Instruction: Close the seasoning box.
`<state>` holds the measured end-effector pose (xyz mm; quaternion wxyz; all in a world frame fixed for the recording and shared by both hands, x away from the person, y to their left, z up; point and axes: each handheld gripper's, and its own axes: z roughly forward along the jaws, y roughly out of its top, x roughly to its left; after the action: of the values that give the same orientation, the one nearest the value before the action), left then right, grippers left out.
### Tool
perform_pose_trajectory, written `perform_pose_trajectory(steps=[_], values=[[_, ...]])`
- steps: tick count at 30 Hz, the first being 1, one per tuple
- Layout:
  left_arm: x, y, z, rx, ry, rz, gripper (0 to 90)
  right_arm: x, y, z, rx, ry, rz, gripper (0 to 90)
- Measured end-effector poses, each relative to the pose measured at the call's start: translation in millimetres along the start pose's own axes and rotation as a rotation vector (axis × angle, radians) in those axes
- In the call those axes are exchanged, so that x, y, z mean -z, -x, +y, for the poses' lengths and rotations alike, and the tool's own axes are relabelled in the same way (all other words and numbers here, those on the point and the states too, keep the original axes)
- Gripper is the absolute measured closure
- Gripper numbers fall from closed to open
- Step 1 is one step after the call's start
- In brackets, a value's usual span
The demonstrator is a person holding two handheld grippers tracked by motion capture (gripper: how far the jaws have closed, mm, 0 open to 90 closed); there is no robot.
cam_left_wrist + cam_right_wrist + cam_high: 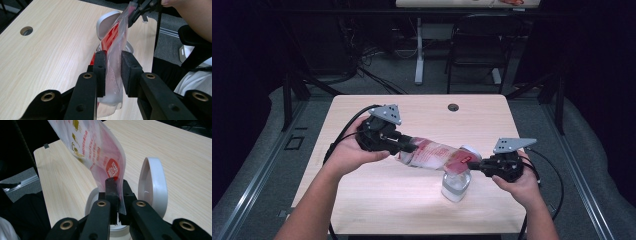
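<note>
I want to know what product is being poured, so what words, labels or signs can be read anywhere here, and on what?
Nothing can be quoted for certain.
Pouch: a red round badge with white characters, blurred.
Pouch: rows of small red print, too small to read.
Pouch: yellow pictograms, not letters.
Jar and its hinged white lid: no writing to be seen.
Table: no writing.

The glossy red-and-white printed plastic pouch [432,155] is catching the light, thin and crinkly. The pale wood-grain desk [362,200] is looking smooth and matt. The clear plastic jar [455,185] is shining, its white plastic lid [152,185] semi-glossy. The matt black fingers [100,72] are showing brass-coloured metal rivets.
</note>
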<state>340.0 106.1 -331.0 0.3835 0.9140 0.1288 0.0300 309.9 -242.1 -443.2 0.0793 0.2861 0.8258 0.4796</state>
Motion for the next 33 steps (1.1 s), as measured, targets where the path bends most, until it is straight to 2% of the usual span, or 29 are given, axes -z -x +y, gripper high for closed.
perform_pose_trajectory(steps=[33], values=[[0.6, 1.6, 3.9, -0.011, -0.001, 0.002, 75.5, -2.9, 1.4, -1.4, -0.005, -0.006, 0.004, 88.9]])
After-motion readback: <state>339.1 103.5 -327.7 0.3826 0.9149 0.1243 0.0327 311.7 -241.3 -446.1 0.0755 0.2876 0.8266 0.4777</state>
